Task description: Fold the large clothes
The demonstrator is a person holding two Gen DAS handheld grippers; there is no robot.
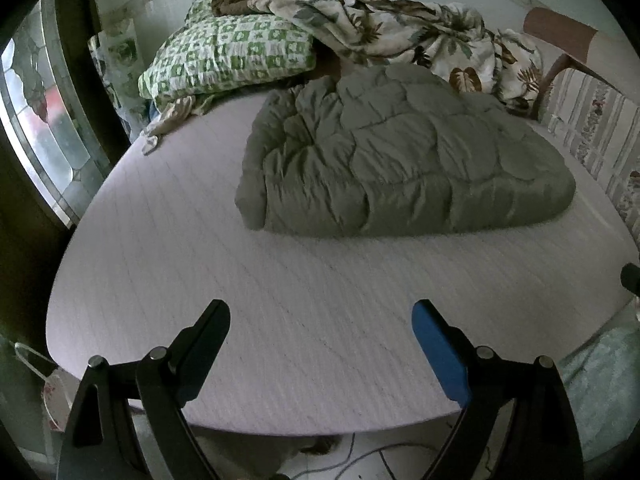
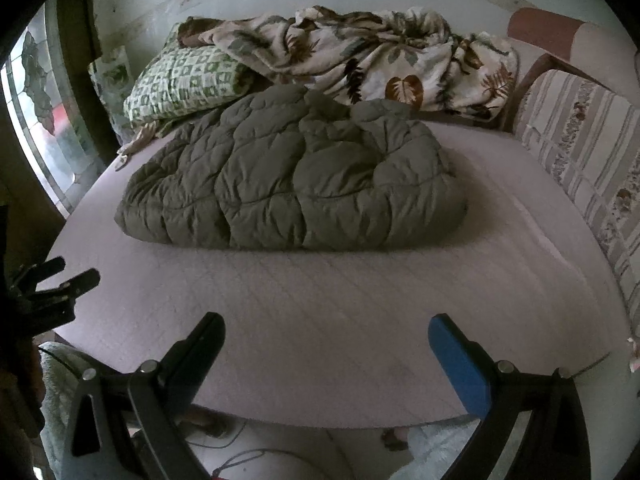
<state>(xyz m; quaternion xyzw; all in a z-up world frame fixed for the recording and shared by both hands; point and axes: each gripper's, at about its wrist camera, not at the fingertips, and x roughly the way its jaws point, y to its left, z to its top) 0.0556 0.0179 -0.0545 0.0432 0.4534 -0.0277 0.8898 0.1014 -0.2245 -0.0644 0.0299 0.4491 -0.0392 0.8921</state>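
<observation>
1. While both grippers are hovering over the near edge of the mattress [image 1: 160, 240], the left gripper [image 1: 320, 320] is holding its jaws spread wide and pinching nothing; the right gripper [image 2: 326, 332] is doing the same
2. The olive quilted comforter [image 1: 400, 152] is lying on the mattress, already bundled into a thick pad, well ahead of both pairs of jaws with bare mattress between
3. Its long axis is running left to right across the view, roughly square to the direction both grippers are pointing
4. In the left wrist view the comforter is sitting right of centre; in the right wrist view [image 2: 288, 176] it is sitting left of centre, so it is lying between the two grippers, with neither clearly nearer
5. Behind it, a green checked pillow [image 1: 228, 56] and a leaf-print blanket [image 1: 400, 32] are crowding the far side
6. The comforter's far edge is hidden behind its own bulk, its layers and corners are proving hard to make out, and whether it is touching the blanket cannot be told
</observation>
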